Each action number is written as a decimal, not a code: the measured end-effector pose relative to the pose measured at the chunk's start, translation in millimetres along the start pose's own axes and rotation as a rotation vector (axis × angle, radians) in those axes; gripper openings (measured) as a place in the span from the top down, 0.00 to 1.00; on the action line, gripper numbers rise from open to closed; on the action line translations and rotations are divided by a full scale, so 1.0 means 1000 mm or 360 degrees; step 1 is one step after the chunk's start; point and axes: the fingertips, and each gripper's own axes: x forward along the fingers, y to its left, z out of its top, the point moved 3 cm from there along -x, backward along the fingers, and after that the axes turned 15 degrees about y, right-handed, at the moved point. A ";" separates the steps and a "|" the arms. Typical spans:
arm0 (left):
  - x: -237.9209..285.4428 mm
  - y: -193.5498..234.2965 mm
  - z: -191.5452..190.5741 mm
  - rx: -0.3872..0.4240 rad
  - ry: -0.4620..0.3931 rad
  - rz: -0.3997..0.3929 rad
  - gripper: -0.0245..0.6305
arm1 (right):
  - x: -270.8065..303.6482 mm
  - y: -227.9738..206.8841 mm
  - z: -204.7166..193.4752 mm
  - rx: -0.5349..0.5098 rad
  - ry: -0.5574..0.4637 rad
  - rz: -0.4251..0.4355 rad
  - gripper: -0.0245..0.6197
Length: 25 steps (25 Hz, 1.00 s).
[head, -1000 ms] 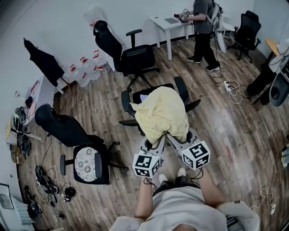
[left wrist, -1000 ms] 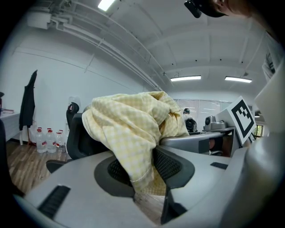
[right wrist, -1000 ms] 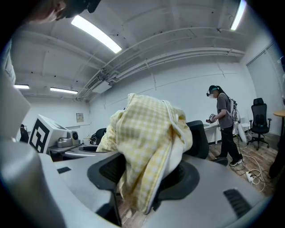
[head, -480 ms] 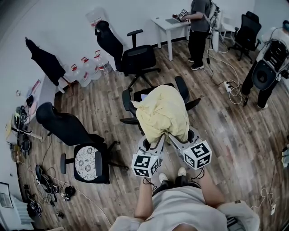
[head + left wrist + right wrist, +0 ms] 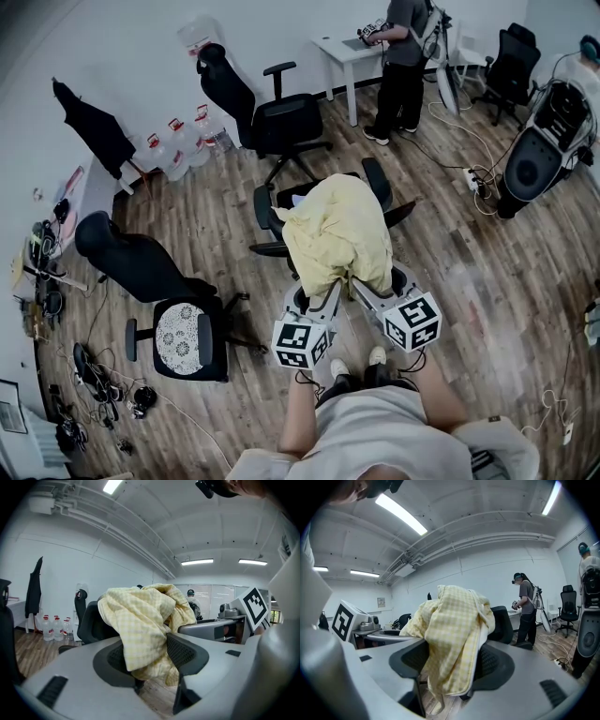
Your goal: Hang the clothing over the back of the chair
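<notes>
The clothing (image 5: 337, 234) is soft, pale-yellow fabric in a fine check with a white-edged hem. It lies rumpled in loose folds over the back of the black office chair (image 5: 376, 180), which stands on a wood-plank floor (image 5: 187, 216). Its hanging edge drops between the smooth grey jaws of the left hand-held gripper (image 5: 317, 298) and the right hand-held gripper (image 5: 380, 289), whose jaws are wide apart and opening.
</notes>
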 end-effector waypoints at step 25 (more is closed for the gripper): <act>-0.048 0.009 -0.007 0.0044 -0.0045 0.0053 0.62 | -0.042 0.011 -0.014 0.0046 -0.0036 -0.0218 0.53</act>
